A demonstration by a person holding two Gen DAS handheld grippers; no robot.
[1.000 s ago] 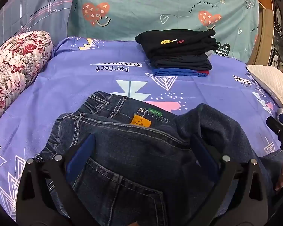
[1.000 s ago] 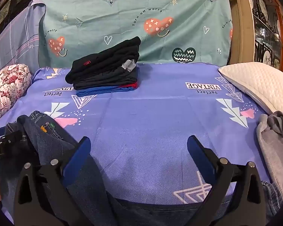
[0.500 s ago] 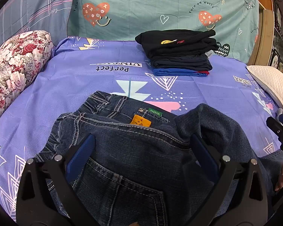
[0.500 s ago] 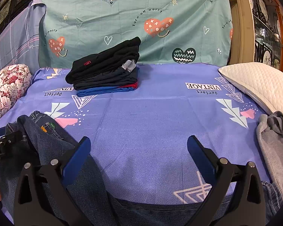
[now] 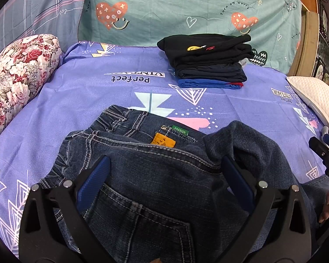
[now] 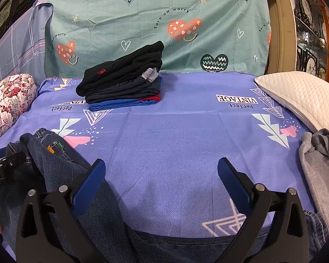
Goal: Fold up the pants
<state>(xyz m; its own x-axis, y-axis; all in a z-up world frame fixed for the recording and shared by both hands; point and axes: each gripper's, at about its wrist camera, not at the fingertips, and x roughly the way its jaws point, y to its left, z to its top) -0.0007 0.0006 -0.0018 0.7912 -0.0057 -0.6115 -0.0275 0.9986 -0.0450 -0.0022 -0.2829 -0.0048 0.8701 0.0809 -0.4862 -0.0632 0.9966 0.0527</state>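
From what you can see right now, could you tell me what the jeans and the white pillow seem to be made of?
The jeans look like dark blue denim: a visible twill weave, pale contrast stitching and a tan patch, possibly leather, at the waistband. The white pillow seems to have a quilted fabric cover, stitched in a diamond pattern; its filling cannot be seen.

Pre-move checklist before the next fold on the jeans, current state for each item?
1. Left gripper free: ok, jaws wide open over the jeans, nothing pinched.
2. Right gripper free: ok, jaws wide open over bare bedsheet.
3. Jeans flat: not ok, one bunched part stands up on their right side.
4. Waistband visible: ok, the orange patch and green tag show.
5. Space ahead: ok, the folded stack sits far back near the headboard cover.
6. Grey garment apart from jeans: cannot tell, denim shows close to it at the right edge.
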